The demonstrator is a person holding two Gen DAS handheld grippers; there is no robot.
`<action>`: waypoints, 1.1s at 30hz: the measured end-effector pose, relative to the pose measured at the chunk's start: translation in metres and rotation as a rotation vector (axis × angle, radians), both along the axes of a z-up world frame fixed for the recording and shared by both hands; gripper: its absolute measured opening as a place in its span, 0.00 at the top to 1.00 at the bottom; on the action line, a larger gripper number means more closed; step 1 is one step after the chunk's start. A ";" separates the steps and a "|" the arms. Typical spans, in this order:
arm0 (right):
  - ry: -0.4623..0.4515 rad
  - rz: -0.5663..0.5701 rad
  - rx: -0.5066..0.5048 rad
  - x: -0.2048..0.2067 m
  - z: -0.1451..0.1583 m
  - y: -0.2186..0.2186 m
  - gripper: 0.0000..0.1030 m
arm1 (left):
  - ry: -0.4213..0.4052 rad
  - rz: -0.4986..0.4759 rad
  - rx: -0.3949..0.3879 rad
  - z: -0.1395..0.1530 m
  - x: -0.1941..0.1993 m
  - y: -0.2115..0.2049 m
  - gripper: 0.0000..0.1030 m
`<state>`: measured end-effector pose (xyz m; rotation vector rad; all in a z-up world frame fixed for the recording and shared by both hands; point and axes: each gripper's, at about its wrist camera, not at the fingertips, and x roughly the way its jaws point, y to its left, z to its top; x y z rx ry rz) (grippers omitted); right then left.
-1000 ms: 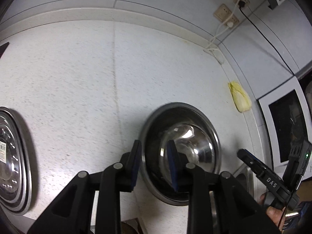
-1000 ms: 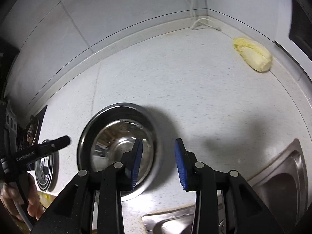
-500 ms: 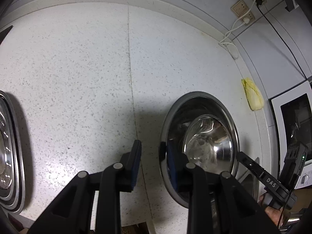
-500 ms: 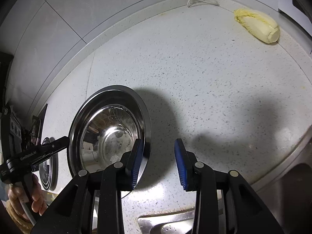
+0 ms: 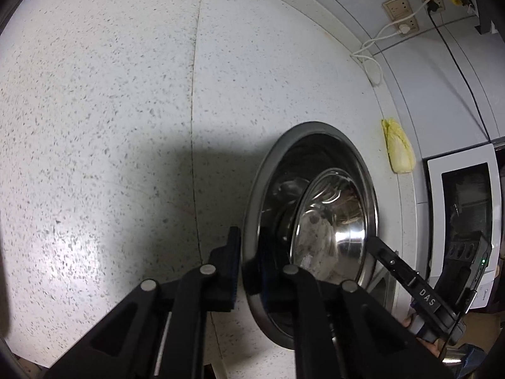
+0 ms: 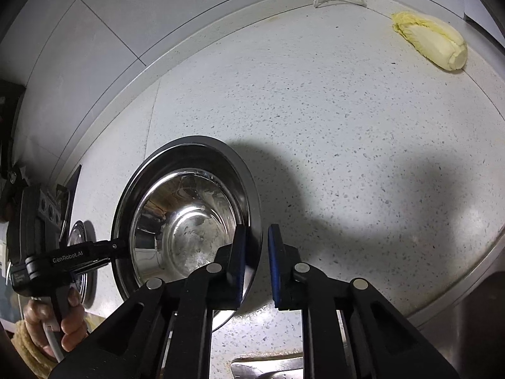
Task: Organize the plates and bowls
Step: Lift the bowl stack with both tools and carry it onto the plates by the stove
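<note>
**Bowl gripped at both rims, raised off the counter**

Since the earlier frames you have closed in on the steel bowl (image 5: 318, 218) from both sides, and its cast shadow now falls wider across the counter, which suggests it has come up and tilted.

Your left gripper (image 5: 244, 263) has narrowed on the near rim, one pad outside and one inside the wall; it appears clamped on. Your right gripper (image 6: 256, 262) straddles the opposite rim (image 6: 252, 221), with the inner pad against the wall and a visible gap at the outer pad. Whether it grips firmly cannot be told. Two opposed holds would keep a wide, slippery bowl from swinging, which I judge to be the reason for them.

The bowl hangs over the speckled white countertop (image 5: 110, 94). A stack of steel plates (image 6: 79, 240) lies beyond your left gripper, the likely destination. A head of cabbage (image 6: 432, 41) rests near the backsplash, well apart. Wall sockets (image 5: 401, 9) with a white cable (image 5: 372, 50), a white microwave (image 5: 460, 221) and a sink edge (image 6: 473, 284) complete the room.
</note>
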<state>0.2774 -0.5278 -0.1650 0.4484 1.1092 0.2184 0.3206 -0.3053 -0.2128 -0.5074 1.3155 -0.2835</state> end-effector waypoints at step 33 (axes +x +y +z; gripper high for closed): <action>-0.127 0.201 0.023 -0.033 0.090 0.247 0.91 | -0.151 0.231 0.032 0.112 -0.084 0.301 0.90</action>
